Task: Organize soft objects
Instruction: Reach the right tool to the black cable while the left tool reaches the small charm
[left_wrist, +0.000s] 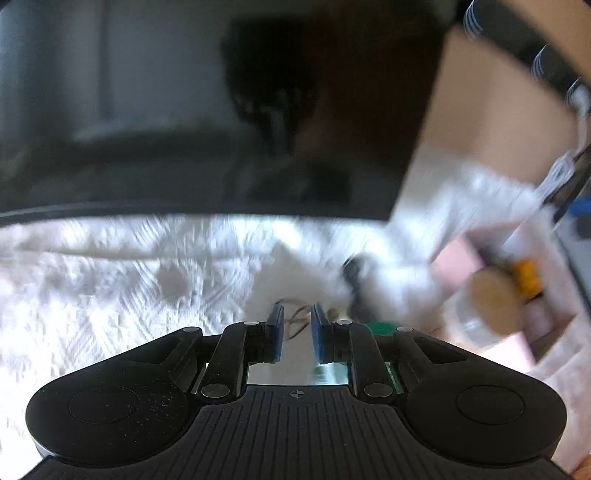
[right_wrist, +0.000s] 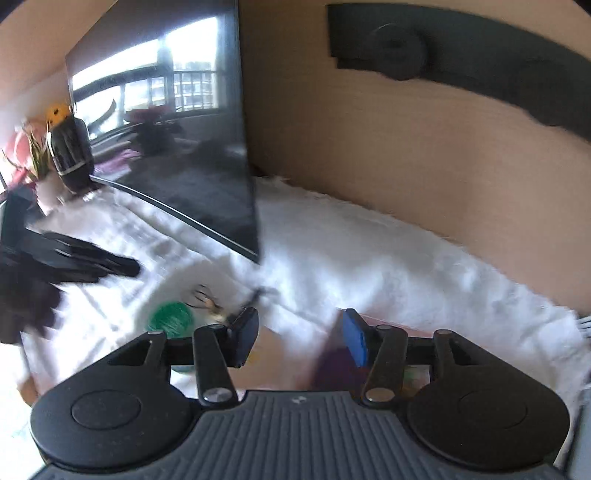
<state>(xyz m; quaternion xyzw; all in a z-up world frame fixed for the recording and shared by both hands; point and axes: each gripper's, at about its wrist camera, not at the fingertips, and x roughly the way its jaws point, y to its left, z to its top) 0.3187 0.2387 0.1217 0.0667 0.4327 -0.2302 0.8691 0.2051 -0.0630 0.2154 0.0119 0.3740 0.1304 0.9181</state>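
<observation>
We note, nearest the left gripper (left_wrist: 297, 332), a white textured cover (left_wrist: 110, 280) spreading wide and bare to its left, bounded farther back by the lower edge of a dark screen (left_wrist: 221, 147). The room to the right is tighter: a white fluffy object (left_wrist: 436, 236), blurred, lies ahead and to the right of the left gripper, apart from its blue pads (left_wrist: 319, 334), with a pink box (left_wrist: 458, 266) and a yellow item (left_wrist: 528, 277) just beyond it. The left gripper's jaws stand slightly apart with nothing between them; thin wires (left_wrist: 299, 317) show on the cover just past the tips. From the right wrist view we see the right gripper (right_wrist: 300, 338) over the same white cover (right_wrist: 369, 266), its jaws parted moderately wide and gripping nothing. A green round item (right_wrist: 170, 319) lies just left of its left pad, and a purple shape (right_wrist: 336, 365) sits low between the fingers; we cannot tell whether it touches them. The screen's corner (right_wrist: 255, 254) stands ahead, and behind it a tan wall (right_wrist: 406, 147) closes the far side.
</observation>
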